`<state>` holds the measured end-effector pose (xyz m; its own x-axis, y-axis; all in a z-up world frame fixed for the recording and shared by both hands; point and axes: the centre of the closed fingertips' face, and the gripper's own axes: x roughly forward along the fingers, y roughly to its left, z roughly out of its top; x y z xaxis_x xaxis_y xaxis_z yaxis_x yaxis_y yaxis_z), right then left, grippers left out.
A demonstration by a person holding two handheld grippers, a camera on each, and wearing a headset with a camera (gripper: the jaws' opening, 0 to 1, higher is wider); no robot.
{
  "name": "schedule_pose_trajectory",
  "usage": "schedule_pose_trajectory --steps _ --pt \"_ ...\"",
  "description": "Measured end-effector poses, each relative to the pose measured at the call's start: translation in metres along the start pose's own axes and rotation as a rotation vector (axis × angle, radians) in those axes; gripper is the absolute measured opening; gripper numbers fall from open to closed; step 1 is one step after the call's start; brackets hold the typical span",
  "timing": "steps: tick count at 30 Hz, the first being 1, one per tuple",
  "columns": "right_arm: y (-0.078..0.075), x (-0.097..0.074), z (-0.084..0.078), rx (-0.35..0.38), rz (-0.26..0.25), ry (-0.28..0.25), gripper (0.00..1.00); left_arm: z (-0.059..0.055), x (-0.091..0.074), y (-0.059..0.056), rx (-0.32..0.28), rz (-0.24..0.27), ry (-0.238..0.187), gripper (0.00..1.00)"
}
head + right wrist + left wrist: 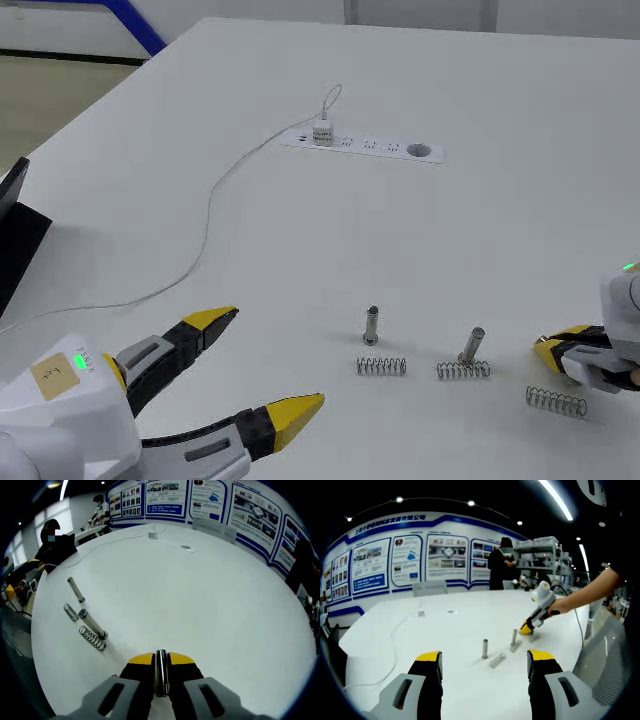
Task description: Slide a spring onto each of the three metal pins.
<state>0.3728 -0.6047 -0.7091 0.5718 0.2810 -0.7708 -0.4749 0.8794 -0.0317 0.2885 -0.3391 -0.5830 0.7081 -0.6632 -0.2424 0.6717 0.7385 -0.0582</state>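
The right gripper [161, 667] is clenched on a short silver metal pin [161, 676], pinched between its yellow-tipped jaws near the right edge of the white workbench [420, 240] (the pin's tilt to the bench cannot be told). The left gripper [253, 365] is released, its jaws wide apart and grasping nothing, and is held well apart from the parts. The left standing pin [371, 325] and the right standing pin [472, 345] appear to rest upright on the bench. The left coiled wire spring [381, 366] and the middle coiled wire spring [463, 370] lie just in front of them, and the third coiled wire spring [556, 401] lies near the right gripper. None of the 3 pins is yet sleeved. The held pin is best kept steady with its shank left free. A spring should be pinched lightly near 1 end so that its coils are not crushed, lined up with the pin's axis and slid on without forcing
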Motion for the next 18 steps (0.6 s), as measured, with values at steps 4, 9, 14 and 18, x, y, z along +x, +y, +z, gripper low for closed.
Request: schedule_pose_trajectory --steps 4,9,14,18 --pt "-0.0001 0.0003 0.0015 0.001 0.023 0.003 0.09 0.0002 -0.0003 0.0011 -0.004 0.005 -0.002 0.70" --pt "0.0007 -0.0002 0.0017 -0.044 0.038 0.027 0.09 0.0002 -0.0003 0.0019 -0.006 0.009 -0.003 0.70" --pt "0.0000 -0.0009 0.0022 -0.064 0.051 0.032 0.07 -0.0002 0.0000 0.0014 -0.003 0.007 -0.001 0.70" --pt "-0.0007 -0.0021 0.0026 -0.078 0.037 0.028 0.06 -0.0001 -0.0002 0.0020 0.005 0.011 0.000 0.69"
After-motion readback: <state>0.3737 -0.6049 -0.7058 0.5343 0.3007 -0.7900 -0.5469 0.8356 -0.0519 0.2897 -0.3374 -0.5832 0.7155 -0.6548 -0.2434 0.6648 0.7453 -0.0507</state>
